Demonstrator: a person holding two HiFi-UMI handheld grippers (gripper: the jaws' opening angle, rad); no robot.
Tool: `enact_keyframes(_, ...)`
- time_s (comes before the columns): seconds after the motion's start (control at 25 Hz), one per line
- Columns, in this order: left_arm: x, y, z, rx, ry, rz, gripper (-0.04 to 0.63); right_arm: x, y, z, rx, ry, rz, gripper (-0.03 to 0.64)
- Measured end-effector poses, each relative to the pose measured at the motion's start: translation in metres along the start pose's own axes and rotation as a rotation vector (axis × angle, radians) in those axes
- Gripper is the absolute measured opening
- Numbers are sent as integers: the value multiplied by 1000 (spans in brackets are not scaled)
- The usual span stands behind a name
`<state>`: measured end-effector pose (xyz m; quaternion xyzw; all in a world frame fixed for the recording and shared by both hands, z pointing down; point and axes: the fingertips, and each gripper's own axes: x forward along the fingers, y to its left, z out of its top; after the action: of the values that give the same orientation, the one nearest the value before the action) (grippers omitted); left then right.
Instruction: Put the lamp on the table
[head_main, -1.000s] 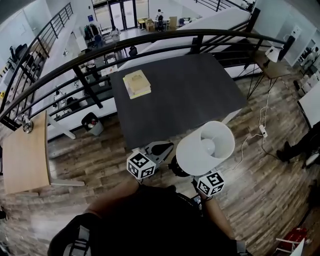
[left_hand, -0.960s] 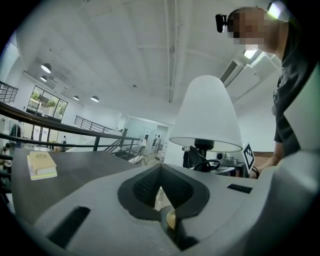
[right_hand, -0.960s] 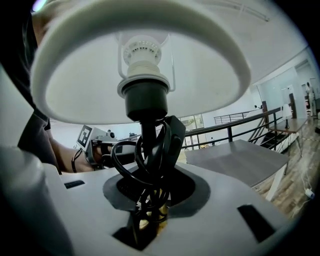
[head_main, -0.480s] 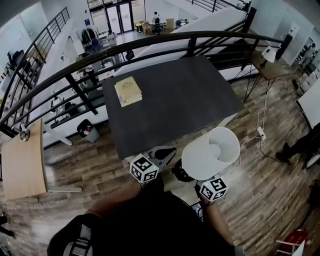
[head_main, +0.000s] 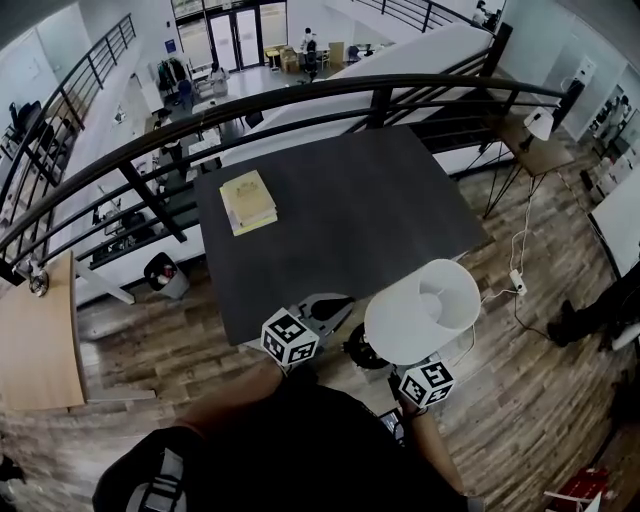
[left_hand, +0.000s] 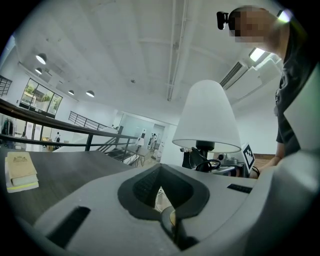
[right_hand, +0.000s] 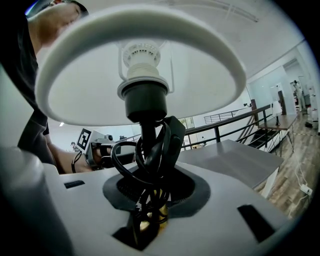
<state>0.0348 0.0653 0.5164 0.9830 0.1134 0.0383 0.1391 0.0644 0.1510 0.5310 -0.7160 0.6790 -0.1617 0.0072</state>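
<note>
The lamp (head_main: 422, 310) has a white shade, a black stem and its cord wound round the stem. My right gripper (right_hand: 150, 200) is shut on that stem below the socket, holding the lamp (right_hand: 145, 100) upright; in the head view the shade hides its jaws. The shade overlaps the near right corner of the dark grey table (head_main: 340, 210). My left gripper (head_main: 325, 305) hovers at the table's near edge, shut with nothing in it (left_hand: 161, 172). From there the lamp (left_hand: 207, 120) stands to its right.
A yellow book (head_main: 247, 201) lies on the table's left part. A black railing (head_main: 300, 100) curves behind the table. A wooden table (head_main: 35, 330) stands at left, a bin (head_main: 165, 275) beside the grey table, and a cable with a power strip (head_main: 515, 275) on the floor at right.
The table's near edge has come closer to both grippers. The lamp has shifted slightly right, and its shade now overlaps the table's corner. Both grips are unchanged.
</note>
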Motion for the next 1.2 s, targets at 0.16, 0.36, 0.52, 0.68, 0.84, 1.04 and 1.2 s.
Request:
enact_keyframes(0.16,7,33,17,14,-11,4,9,35,-13,18,-11,-11,14,110)
enact_keyframes(0.36,0,78,39,18,-24,19,9,84,-16,40,-24,-23,37,110)
enact_keyframes(0.52,-3,106,56,29,-32,27,9,119,-19,53,-22,-22,61,110)
enact_keyframes(0.68,-8,131,65,34,-28,38,9,148,-20,64,-21,-27,78,110)
enact_keyframes(0.84,-14,151,67,22,-24,65,9,171,-22,69,-18,-17,98,110)
enact_keyframes(1.04,-13,174,68,7,-30,116,9,198,-34,74,-17,6,149,110)
enact_keyframes(1.2,-5,188,75,-15,-51,194,9,213,-49,80,-17,35,218,110)
